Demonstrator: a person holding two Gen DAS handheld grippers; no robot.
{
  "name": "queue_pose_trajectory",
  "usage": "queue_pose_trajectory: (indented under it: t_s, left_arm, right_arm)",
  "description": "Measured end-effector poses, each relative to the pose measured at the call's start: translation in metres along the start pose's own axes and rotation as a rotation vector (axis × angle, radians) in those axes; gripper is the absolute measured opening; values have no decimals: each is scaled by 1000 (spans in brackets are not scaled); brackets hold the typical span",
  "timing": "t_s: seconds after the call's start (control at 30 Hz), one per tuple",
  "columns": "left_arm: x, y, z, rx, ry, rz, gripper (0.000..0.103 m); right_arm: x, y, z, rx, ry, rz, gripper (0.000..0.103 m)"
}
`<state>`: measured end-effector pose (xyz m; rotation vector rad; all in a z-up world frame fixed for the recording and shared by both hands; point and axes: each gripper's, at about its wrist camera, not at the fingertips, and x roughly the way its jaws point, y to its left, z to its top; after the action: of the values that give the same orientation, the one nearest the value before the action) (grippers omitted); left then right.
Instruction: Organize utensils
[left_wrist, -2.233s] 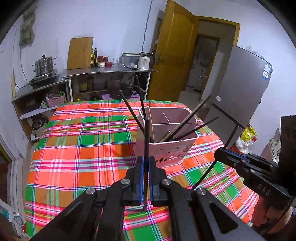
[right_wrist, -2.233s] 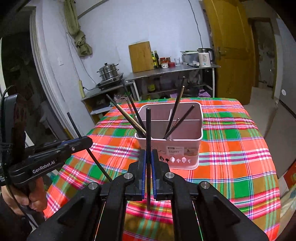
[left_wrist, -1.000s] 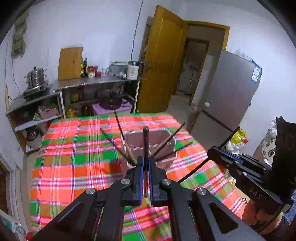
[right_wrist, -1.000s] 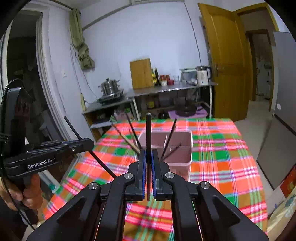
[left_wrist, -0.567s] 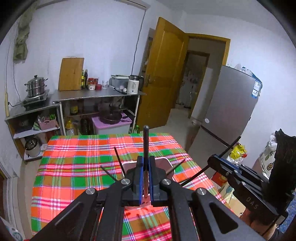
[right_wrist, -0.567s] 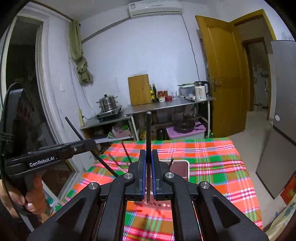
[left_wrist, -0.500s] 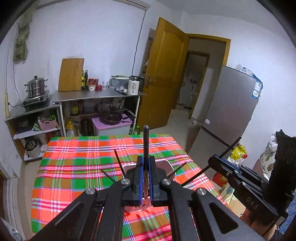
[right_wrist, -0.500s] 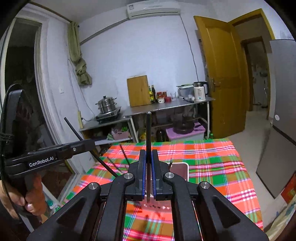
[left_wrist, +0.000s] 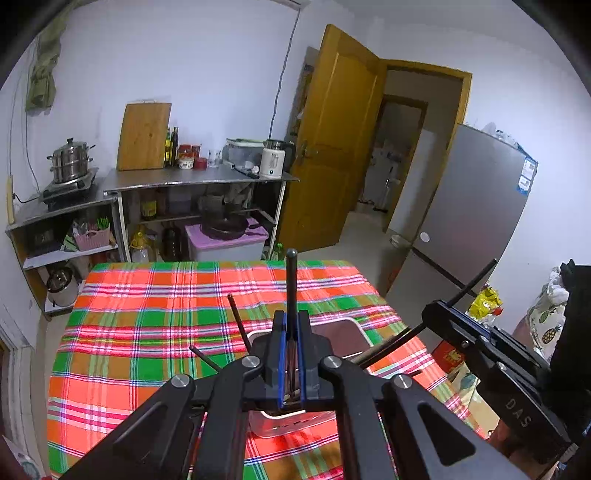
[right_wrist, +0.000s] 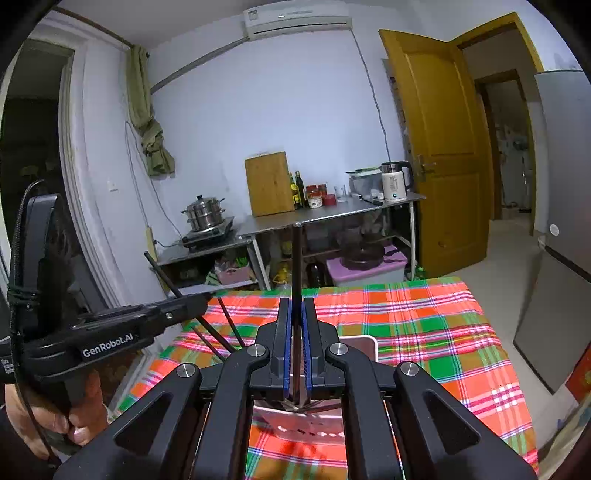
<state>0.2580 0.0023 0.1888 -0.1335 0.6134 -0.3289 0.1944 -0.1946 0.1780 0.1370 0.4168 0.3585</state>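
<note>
the left gripper (left_wrist: 291, 354) is clamped on a dark chopstick (left_wrist: 291, 288) that stands upright between its blue pads. the right gripper (right_wrist: 295, 347) pinches a second chopstick (right_wrist: 297, 266) the same way, also upright. both hover over the pink caddy (left_wrist: 347, 330), which sits on the plaid tablecloth (left_wrist: 147, 332) at the near side of the table, largely hidden behind the jaws. more chopsticks (left_wrist: 236, 321) lean out of the caddy's left side. a hand (right_wrist: 55, 417) grips the left gripper's handle, seen in the right wrist view.
</note>
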Motion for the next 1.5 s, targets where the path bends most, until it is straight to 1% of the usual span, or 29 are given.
queue_pose_trajectory:
  t_s: [0.2, 0.5, 0.67, 0.8, 0.93, 1.17, 1.3, 1.5]
  left_arm:
    - [22, 7, -12, -9, 35, 10, 5]
    - [45, 18, -26, -26, 88, 22, 5]
    - [45, 19, -28, -33, 94, 19, 5]
    - [38, 17, -25, -26, 72, 16, 6]
    - [25, 13, -21, -18, 45, 17, 8]
    - [-1, 7, -19, -4, 10, 22, 9]
    - [-18, 1, -22, 4, -12, 27, 9]
    - [-46, -11, -40, 29, -47, 31, 10]
  right_arm:
    - [18, -5, -13, 1, 40, -9, 5]
    - [38, -6, -30, -5, 101, -10, 5]
    - [42, -7, -31, -5, 116, -9, 5]
    - [42, -7, -29, -6, 133, 1, 6]
    - [33, -5, -25, -15, 115, 7, 12]
    - [12, -4, -18, -19, 83, 6, 12]
    - [-1, -6, -17, -10, 70, 6, 12]
    - [-23, -4, -25, -18, 55, 4, 12]
